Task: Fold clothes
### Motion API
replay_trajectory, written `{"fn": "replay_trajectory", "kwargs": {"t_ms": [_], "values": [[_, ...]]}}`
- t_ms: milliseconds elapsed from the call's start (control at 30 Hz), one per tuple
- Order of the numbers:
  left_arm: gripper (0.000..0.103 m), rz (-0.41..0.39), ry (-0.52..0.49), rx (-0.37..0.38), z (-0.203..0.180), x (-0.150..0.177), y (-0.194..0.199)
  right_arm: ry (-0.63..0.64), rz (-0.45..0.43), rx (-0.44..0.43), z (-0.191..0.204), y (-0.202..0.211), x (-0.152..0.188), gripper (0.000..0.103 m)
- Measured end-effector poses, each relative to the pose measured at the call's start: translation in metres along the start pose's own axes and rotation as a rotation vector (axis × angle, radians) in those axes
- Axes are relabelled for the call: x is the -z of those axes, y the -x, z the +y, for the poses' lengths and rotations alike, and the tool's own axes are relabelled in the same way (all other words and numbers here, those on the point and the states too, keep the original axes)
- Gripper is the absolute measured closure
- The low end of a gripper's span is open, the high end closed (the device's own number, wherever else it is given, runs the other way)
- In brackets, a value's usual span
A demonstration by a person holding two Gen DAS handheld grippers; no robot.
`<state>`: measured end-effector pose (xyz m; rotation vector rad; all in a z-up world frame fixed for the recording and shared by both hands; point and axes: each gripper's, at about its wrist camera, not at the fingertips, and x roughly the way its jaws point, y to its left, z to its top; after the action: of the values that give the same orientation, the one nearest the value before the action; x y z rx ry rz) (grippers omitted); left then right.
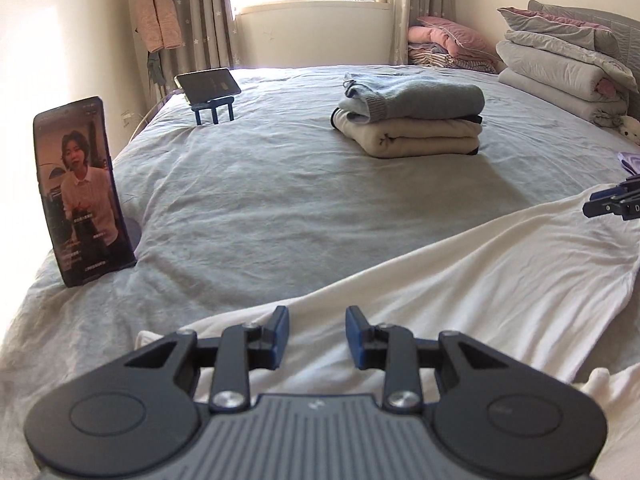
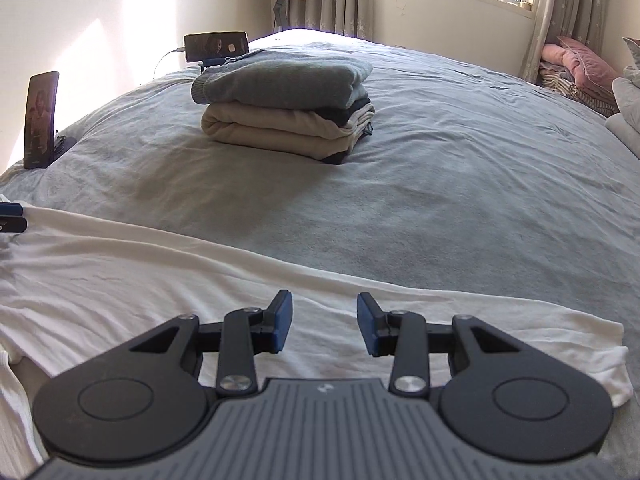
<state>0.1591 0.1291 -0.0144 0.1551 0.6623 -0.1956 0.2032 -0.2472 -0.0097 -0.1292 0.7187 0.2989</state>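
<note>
Bed sheet (image 2: 460, 168) pale grey-blue; white garment (image 2: 160, 280) along its near edge. Toward the far edge, a stack: light blue-grey sweater (image 1: 416, 98) over cream folded piece (image 1: 420, 138). Curtains (image 1: 192, 12) grey with small white flowers; pink jacket (image 1: 154, 12) beside them; gripper pads (image 2: 284, 322) blue on black.

The stack of folded clothes (image 1: 408, 120) sits mid-bed (image 1: 260, 200). Nearer than it lies the spread garment (image 1: 460, 272); left of it stands a phone (image 1: 82, 190), behind-left another phone (image 1: 208, 84).
</note>
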Motion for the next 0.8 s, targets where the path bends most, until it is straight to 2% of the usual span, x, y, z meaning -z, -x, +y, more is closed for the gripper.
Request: {"fn": "replay_trajectory", "kwargs": {"t_ms": [100, 233, 467, 533, 567, 633, 667, 700, 733, 800], "values": [[0.071, -0.015, 0.013, -0.056, 0.020, 0.002, 0.006, 0.028, -0.004, -0.024, 0.013, -0.011, -0.009, 0.063], [0.071, -0.002, 0.042, -0.093, 0.041, 0.006, 0.005, 0.071, -0.002, -0.044, 0.024, -0.022, -0.018, 0.063], [0.071, -0.002, 0.075, -0.109, 0.055, 0.009, 0.003, 0.100, 0.027, -0.061, 0.027, -0.040, -0.020, 0.063], [0.073, 0.024, 0.082, -0.100, 0.057, 0.009, -0.001, 0.097, 0.031, -0.066, 0.028, -0.042, -0.020, 0.063], [0.076, 0.035, 0.075, -0.096, 0.056, 0.010, -0.002, 0.097, 0.035, -0.067, 0.028, -0.043, -0.020, 0.063], [0.103, 0.051, 0.056, -0.077, 0.052, 0.011, -0.004, 0.107, 0.035, -0.070, 0.029, -0.044, -0.021, 0.063], [0.103, 0.054, 0.045, -0.080, 0.049, 0.012, -0.005, 0.113, 0.038, -0.073, 0.030, -0.044, -0.021, 0.064], [0.103, 0.052, 0.027, -0.092, 0.045, 0.013, -0.005, 0.120, 0.042, -0.086, 0.031, -0.044, -0.021, 0.070], [0.103, 0.047, 0.015, -0.102, 0.043, 0.013, -0.004, 0.128, 0.047, -0.103, 0.032, -0.043, -0.021, 0.084], [0.103, 0.031, 0.010, -0.120, 0.041, 0.013, -0.002, 0.161, 0.057, -0.124, 0.037, -0.042, -0.021, 0.093]]}}
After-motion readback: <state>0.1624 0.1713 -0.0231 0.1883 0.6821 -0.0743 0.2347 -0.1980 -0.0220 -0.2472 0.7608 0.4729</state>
